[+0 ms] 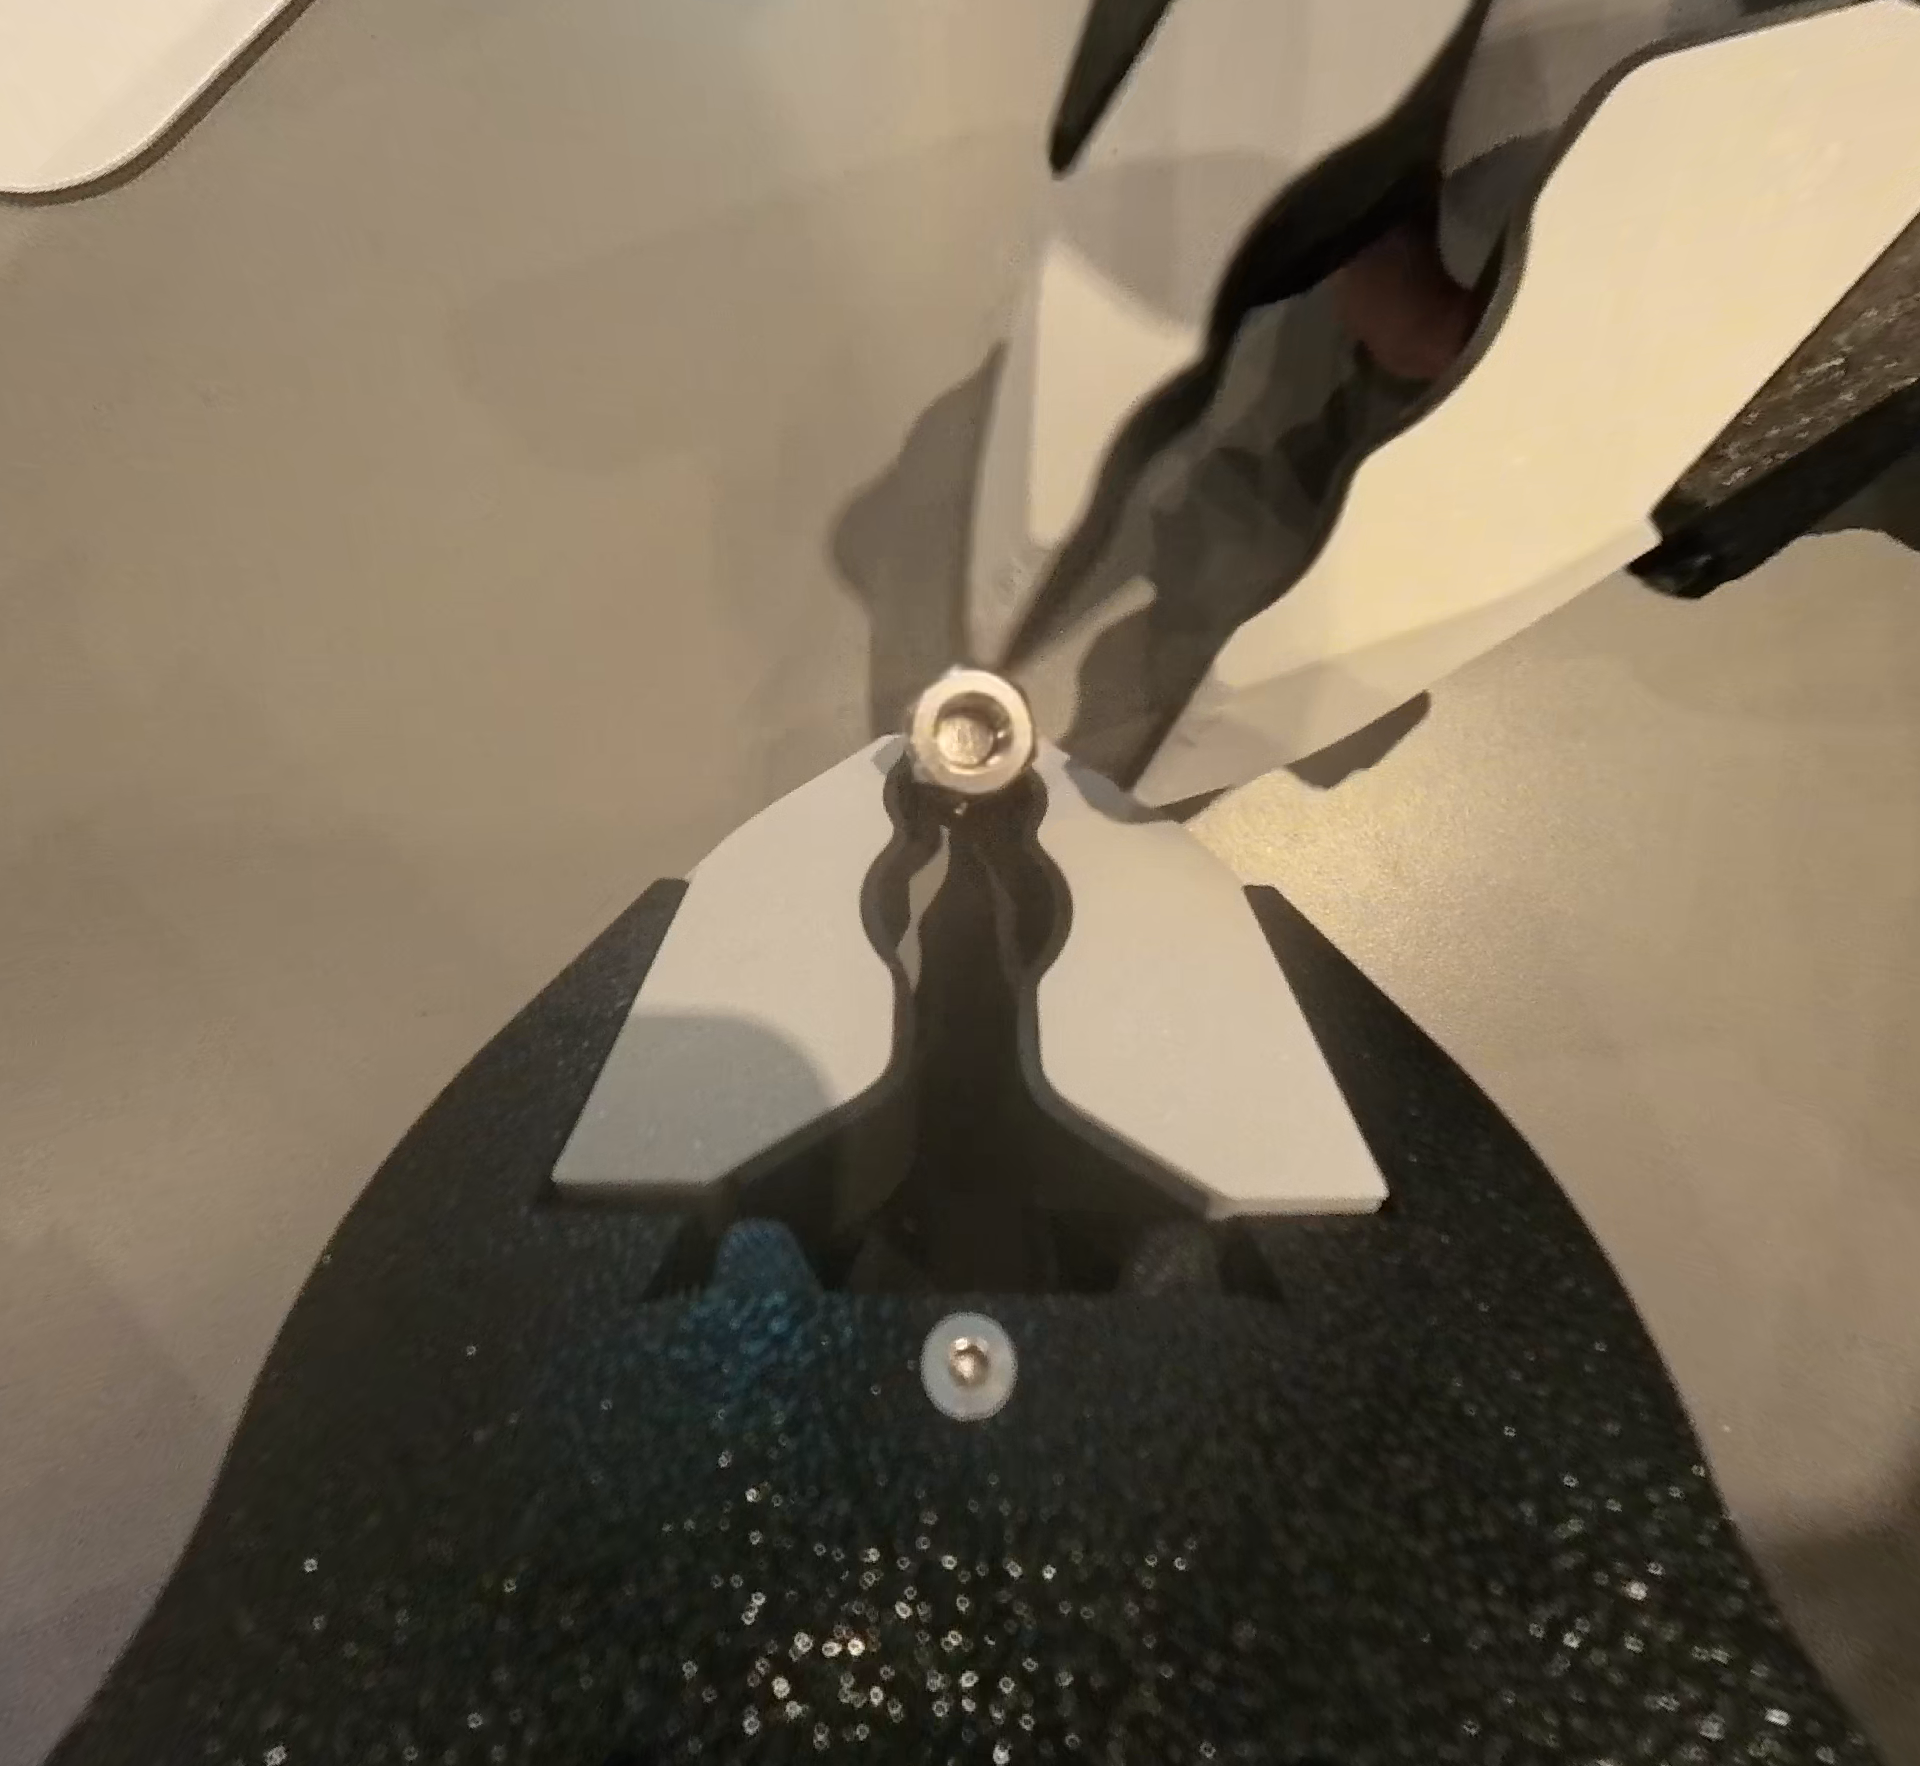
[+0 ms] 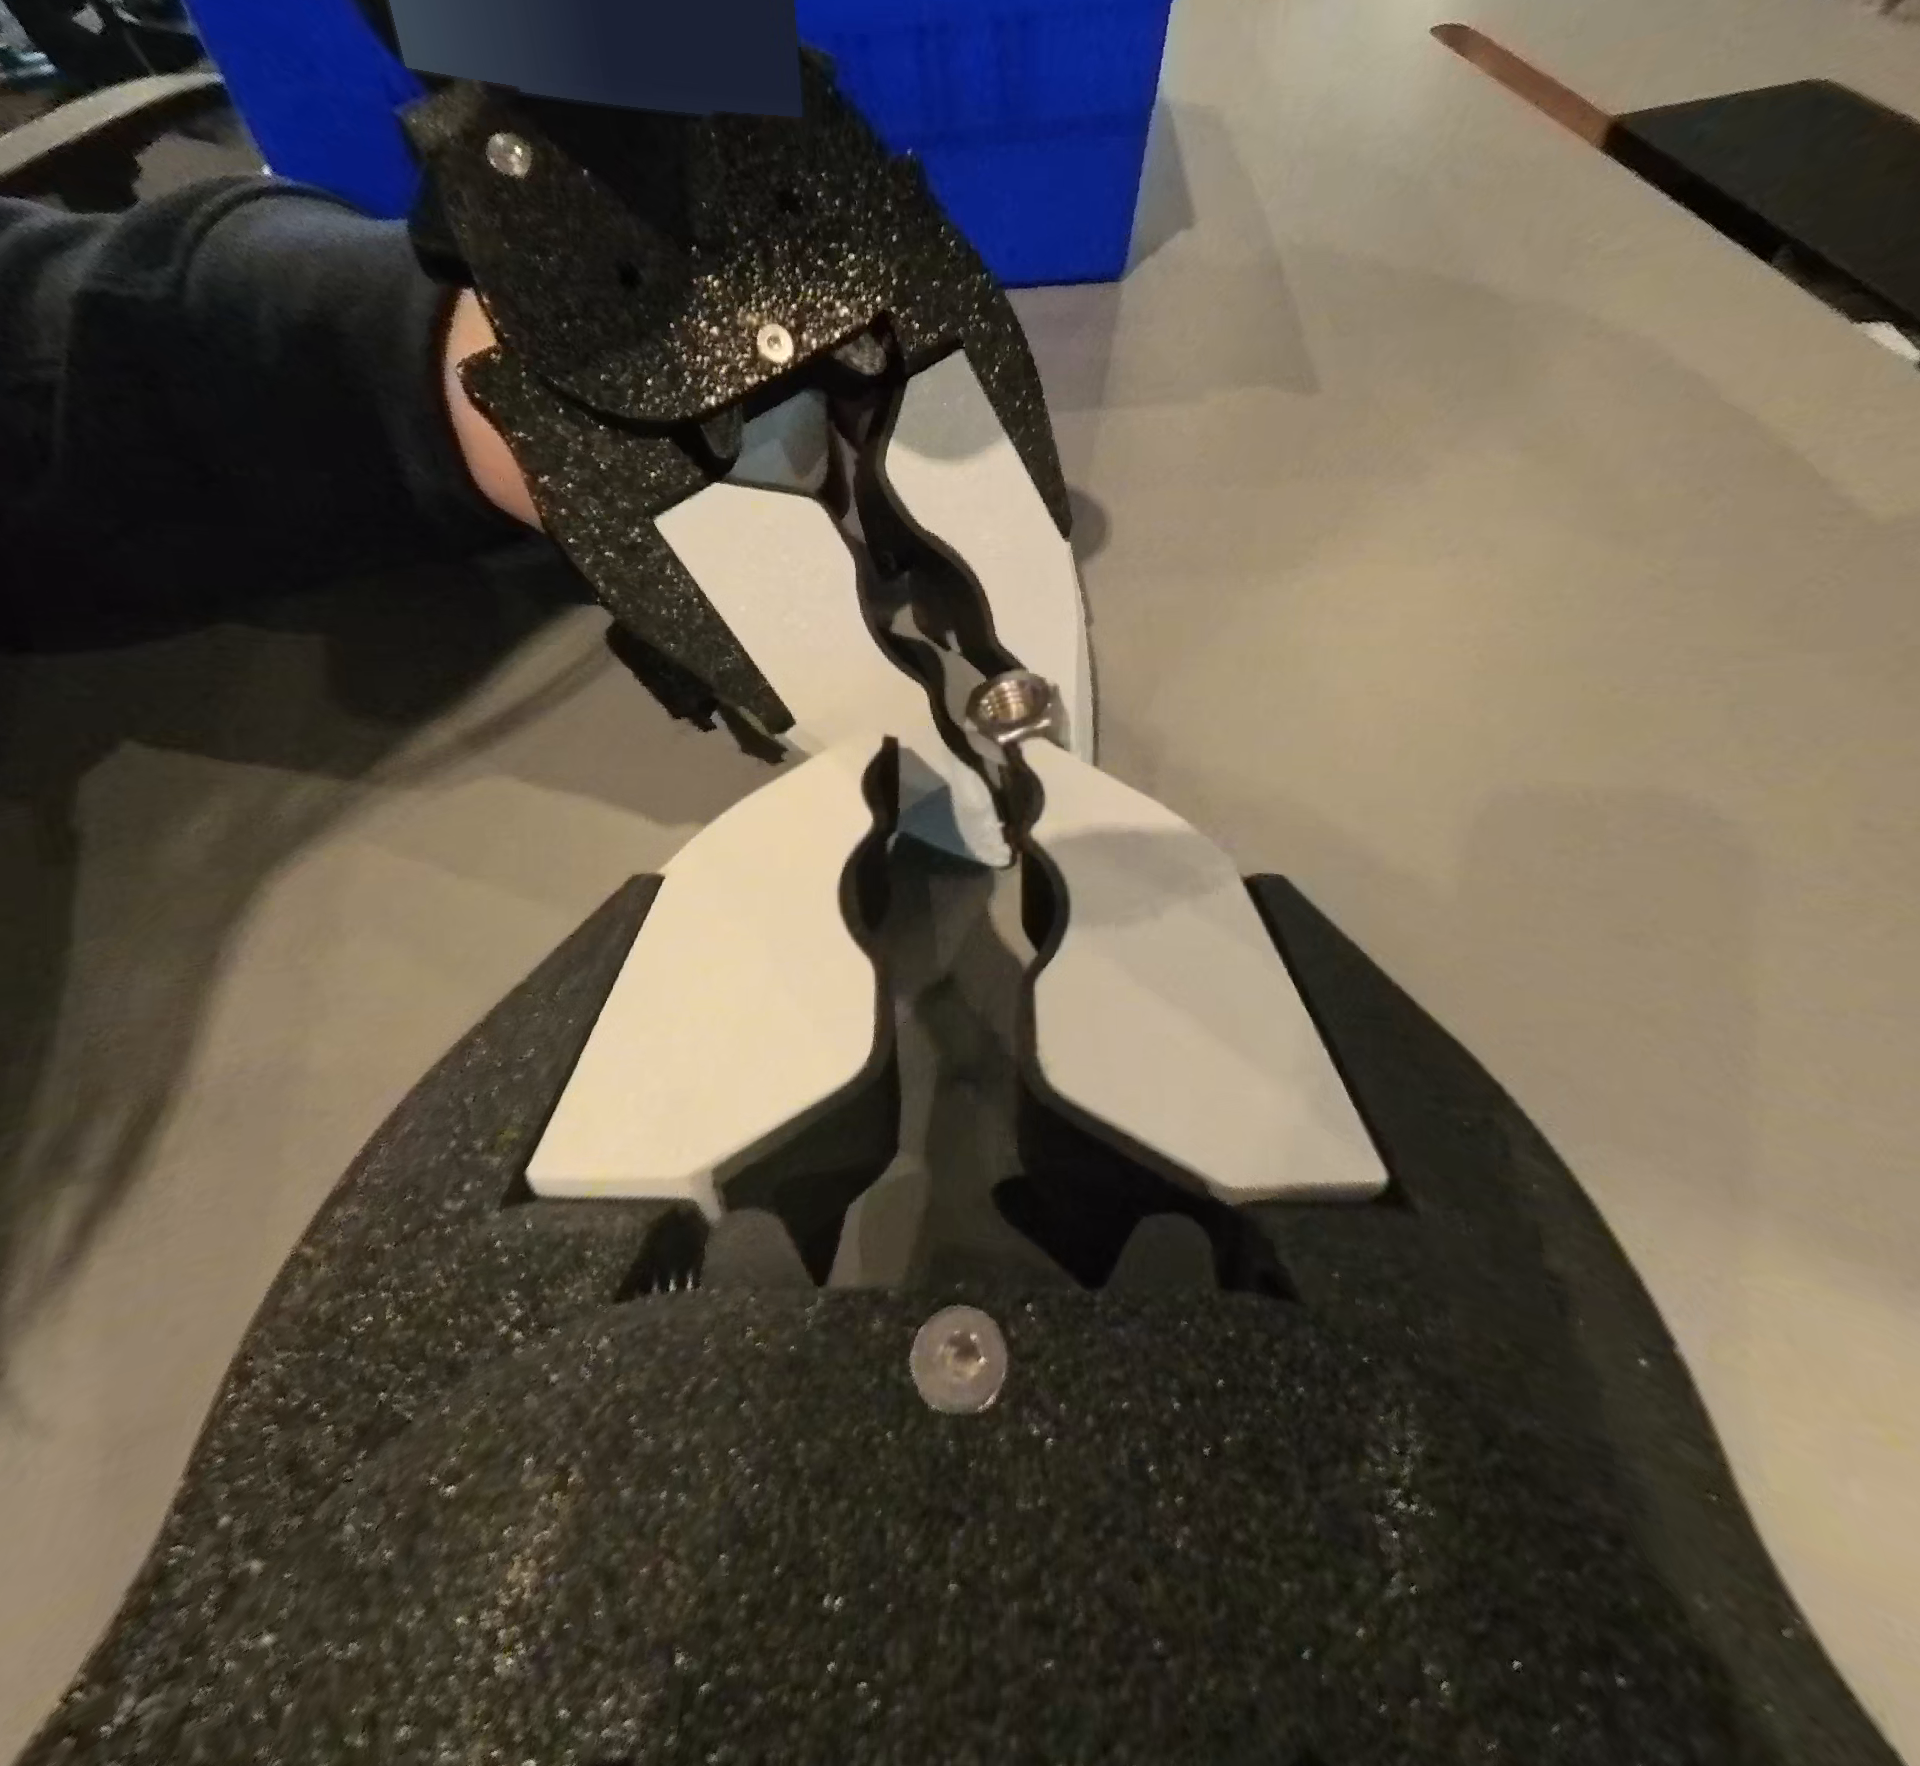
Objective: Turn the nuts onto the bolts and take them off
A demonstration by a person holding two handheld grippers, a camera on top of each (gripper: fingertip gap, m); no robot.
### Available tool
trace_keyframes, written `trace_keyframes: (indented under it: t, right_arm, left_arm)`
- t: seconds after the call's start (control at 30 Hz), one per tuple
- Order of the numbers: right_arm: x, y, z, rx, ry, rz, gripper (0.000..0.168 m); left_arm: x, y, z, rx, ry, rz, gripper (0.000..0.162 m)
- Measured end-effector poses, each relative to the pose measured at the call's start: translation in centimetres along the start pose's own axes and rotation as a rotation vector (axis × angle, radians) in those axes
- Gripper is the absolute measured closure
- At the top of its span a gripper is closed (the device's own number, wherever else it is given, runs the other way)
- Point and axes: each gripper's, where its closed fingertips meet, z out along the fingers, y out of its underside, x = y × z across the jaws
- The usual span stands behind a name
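My left gripper (image 1: 966, 771) is shut on a small silver nut (image 1: 968, 736), pinched at the very tips of its grey fingers above the grey table (image 1: 416, 573). In the right wrist view the same nut (image 2: 1013, 706) shows an empty threaded hole. My right gripper (image 2: 956, 766) is open by a narrow gap. The left gripper's (image 2: 1013, 755) lower fingertip reaches into that gap. In the left wrist view the right gripper (image 1: 1101, 729) comes in from the upper right, its tips just beside the nut. I see no bolt in either view.
A blue plastic bin (image 2: 987, 106) stands at the far side of the table. A black mat (image 2: 1766, 158) and a brown strip (image 2: 1507, 69) lie at the right. A person's dark sleeve (image 2: 208, 386) is at the left. A white flat object (image 1: 104, 2) sits at the far left. About 4 centimeters separates my left fingertips from my right.
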Motion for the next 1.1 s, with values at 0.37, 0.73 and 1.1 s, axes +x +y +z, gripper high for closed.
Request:
trace_keyframes:
  t: [0.37, 0.73, 1.1]
  right_arm:
    - [0.7, -0.8, -0.1, 0.050, 0.068, -0.025, 0.142]
    - [0.8, -1.5, 0.9, 0.062, 0.087, -0.028, 0.164]
    - [1.1, -0.8, 0.9, 0.022, 0.095, -0.008, 0.168]
  left_arm:
    - [0.0, 0.1, 0.0, -0.010, -0.001, 0.000, 0.147]
    - [0.0, 0.1, 0.0, -0.013, -0.001, 0.000, 0.147]
    - [0.0, 0.2, -0.1, -0.015, 0.000, 0.000, 0.146]
